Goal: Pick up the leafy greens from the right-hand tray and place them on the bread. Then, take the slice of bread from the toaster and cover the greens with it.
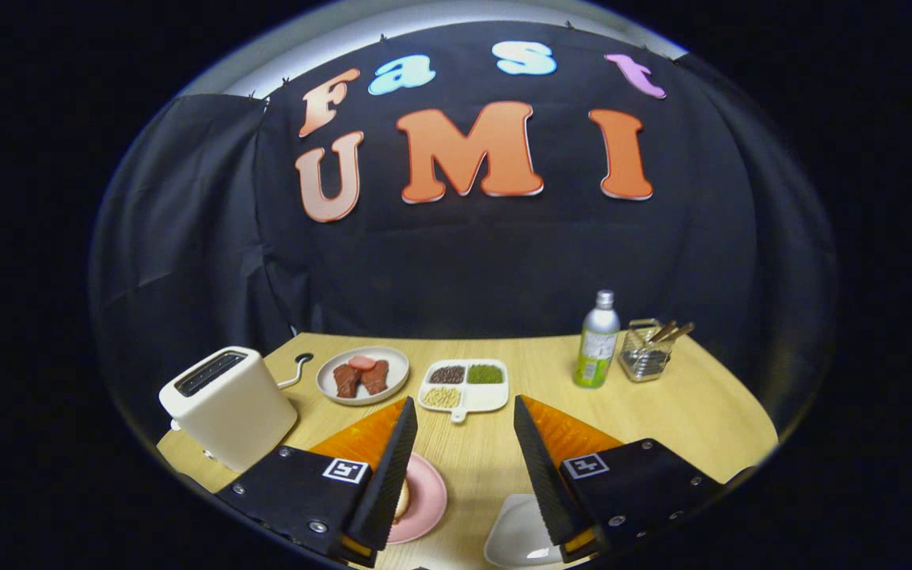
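Observation:
My gripper (464, 405) is open above the near part of the wooden table (685, 412), with nothing between its fingers. A pink plate (427, 495) lies below the left finger, and a sliver of pale bread (402, 500) shows on it beside that finger. A white tray (513, 538) lies close below the right finger, which hides most of it along with whatever the tray holds. To the left of the left finger stands a white toaster (228, 408), its two dark slots facing up.
Beyond the fingers lie a white plate with reddish meat pieces (362, 374) and a divided white tray of beans and grains (464, 385). Farther right stand a green-labelled bottle (597, 340) and a wire basket with utensils (646, 350). The toaster's cord (295, 370) curls behind it.

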